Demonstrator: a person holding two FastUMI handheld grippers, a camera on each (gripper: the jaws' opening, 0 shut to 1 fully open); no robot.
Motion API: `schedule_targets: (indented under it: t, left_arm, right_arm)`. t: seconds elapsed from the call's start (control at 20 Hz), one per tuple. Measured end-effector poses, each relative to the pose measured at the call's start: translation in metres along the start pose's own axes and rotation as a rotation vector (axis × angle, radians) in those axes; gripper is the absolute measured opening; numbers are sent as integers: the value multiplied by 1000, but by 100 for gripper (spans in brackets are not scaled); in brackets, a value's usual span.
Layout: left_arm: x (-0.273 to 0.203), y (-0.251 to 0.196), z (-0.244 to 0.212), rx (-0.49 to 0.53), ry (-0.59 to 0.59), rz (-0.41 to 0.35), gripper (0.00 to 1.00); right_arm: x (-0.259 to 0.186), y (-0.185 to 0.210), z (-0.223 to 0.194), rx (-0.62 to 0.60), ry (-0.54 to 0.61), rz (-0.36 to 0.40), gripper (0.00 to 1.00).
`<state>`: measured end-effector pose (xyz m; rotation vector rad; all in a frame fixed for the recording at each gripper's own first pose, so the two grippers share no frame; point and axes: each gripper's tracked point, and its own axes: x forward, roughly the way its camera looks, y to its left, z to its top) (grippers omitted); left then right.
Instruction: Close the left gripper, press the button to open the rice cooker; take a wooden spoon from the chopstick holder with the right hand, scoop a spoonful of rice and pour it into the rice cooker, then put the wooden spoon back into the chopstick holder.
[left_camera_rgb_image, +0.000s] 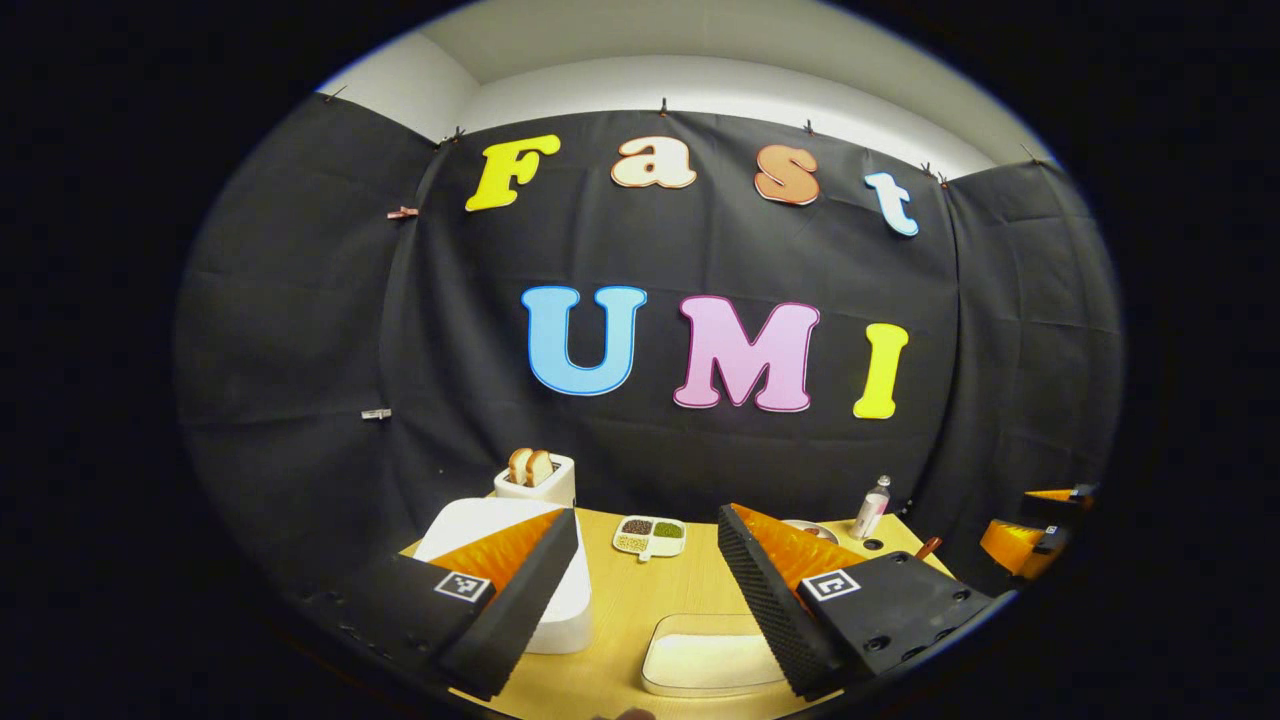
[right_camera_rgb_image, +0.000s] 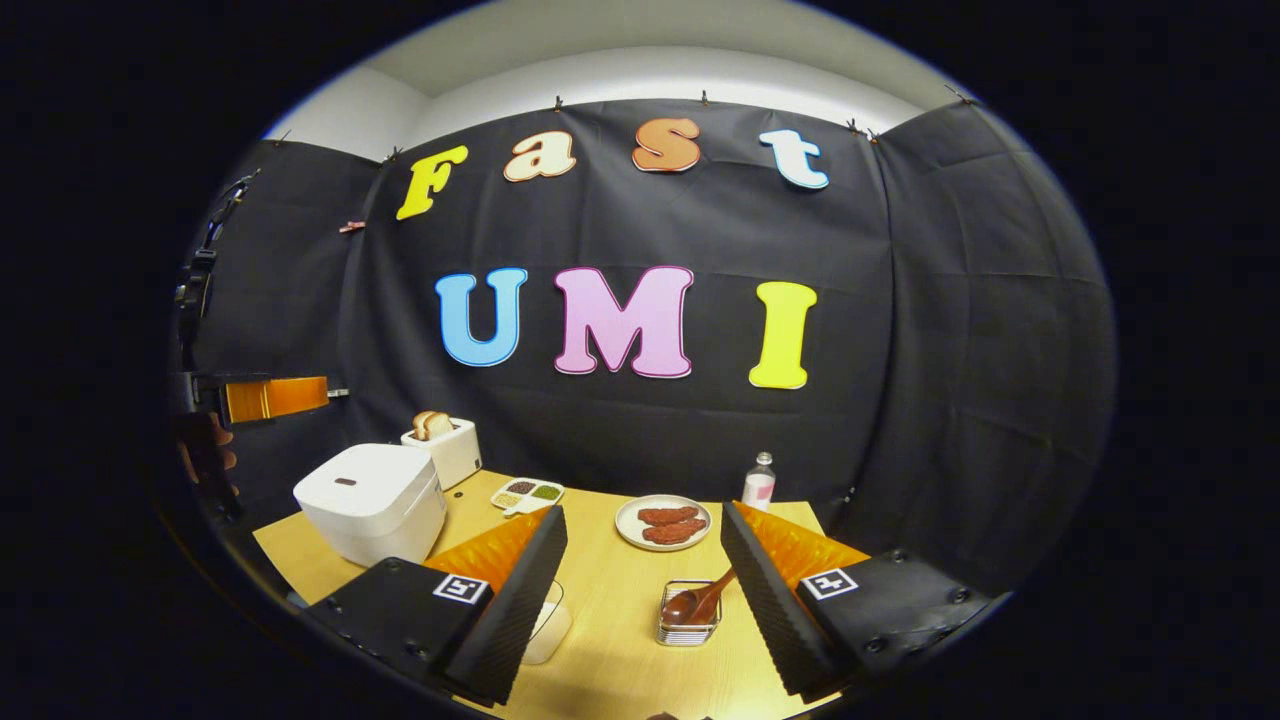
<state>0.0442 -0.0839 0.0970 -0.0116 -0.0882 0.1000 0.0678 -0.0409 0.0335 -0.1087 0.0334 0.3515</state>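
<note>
Hovering over the pale wooden desk (right_camera_rgb_image: 610, 640) with the jaws of both the left gripper (left_camera_rgb_image: 648, 515) and the right gripper (right_camera_rgb_image: 641, 512) spread wide and holding nothing.

Seen from the right gripper view:
- white box-shaped rice cooker (right_camera_rgb_image: 370, 500) at the desk's left, lid down
- brown wooden spoon (right_camera_rgb_image: 700, 600) leaning in the small square chopstick holder (right_camera_rgb_image: 688, 625) just ahead of the jaws
- round plate of reddish-brown pieces (right_camera_rgb_image: 665, 522) behind it

Seen from the left gripper view:
- clear shallow dish of white rice (left_camera_rgb_image: 705, 660) right between the jaws
- cooker close on the left, partly behind one finger

Likely trouble:
- Pressing the lid release with jaws this wide risks straddling or glancing off it. Closing them first, as the task asks, gives one blunt tip.
- Cannot tell the button's exact place. Only a small dark mark (right_camera_rgb_image: 345, 481) shows on the lid, so a mis-aimed push could shove the cooker toward the white toaster holding bread slices (right_camera_rgb_image: 445, 445).
- A lid springing up could strike a gripper held above it.
- Gripping the slim, tilted handle off-centre could twist the spoon, or drag and tip the light holder.
- Carrying a heaped spoon from dish to cooker invites spilt grains on any tilt.
- Returning the spoon carelessly could knock the holder against the plate.
</note>
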Motion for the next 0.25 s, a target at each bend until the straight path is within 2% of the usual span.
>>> schedule_targets:
  t: [0.25]
  left_arm:
    - [-6,12,-3,-8,10,-9,97]
  right_arm:
    - [-23,-5,-4,3,6,-55,97]
